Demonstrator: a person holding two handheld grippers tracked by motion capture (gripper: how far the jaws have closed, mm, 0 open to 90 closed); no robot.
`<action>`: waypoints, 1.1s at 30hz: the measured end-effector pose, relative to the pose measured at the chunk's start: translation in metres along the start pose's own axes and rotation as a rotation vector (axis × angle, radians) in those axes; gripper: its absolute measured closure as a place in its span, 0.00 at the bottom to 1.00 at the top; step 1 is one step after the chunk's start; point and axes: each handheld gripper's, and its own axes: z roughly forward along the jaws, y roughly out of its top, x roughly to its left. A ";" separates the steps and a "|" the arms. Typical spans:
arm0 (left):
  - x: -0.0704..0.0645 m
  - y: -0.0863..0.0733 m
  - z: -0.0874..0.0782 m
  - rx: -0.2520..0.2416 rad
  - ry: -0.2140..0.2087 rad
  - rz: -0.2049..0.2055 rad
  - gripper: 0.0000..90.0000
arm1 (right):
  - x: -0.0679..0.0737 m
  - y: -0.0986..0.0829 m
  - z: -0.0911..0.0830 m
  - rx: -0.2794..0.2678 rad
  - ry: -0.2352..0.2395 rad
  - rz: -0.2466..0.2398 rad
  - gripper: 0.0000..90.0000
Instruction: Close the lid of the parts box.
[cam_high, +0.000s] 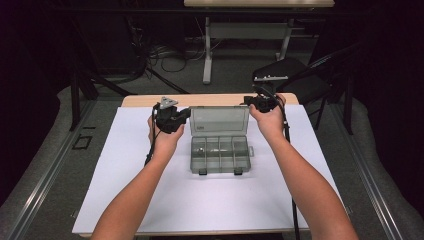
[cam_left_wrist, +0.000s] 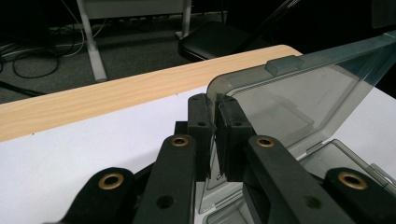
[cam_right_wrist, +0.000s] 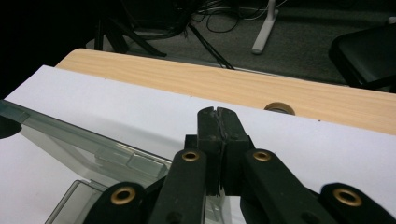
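Fingers (cam_left_wrist: 201, 122) of L gripper (cam_left_wrist: 214, 123) pinch lid (cam_left_wrist: 299, 100) edge, R gripper (cam_right_wrist: 217, 126) closed empty beside; thin grip may slip, lid drops.

A white mat (cam_high: 130, 185) covers a wooden table (cam_high: 145, 100); behind, a black chair (cam_high: 285, 70) and tangled floor cables (cam_high: 170, 55).

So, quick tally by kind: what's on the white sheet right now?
Clear grey compartment box, lid open: 1
Small metal part in its left compartment: 1
Hand-held tools, left and right, each pinching a lid edge: 2
Total: 4
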 end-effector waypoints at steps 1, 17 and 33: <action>0.000 0.000 0.000 0.001 -0.002 0.001 0.95 | 0.001 -0.001 0.001 0.003 0.001 -0.003 1.00; 0.004 -0.005 -0.019 0.036 -0.037 -0.027 0.81 | 0.004 -0.008 0.000 0.029 0.032 -0.008 1.00; -0.005 -0.016 -0.047 0.115 -0.136 -0.048 0.98 | 0.008 -0.023 -0.012 0.055 0.079 -0.043 1.00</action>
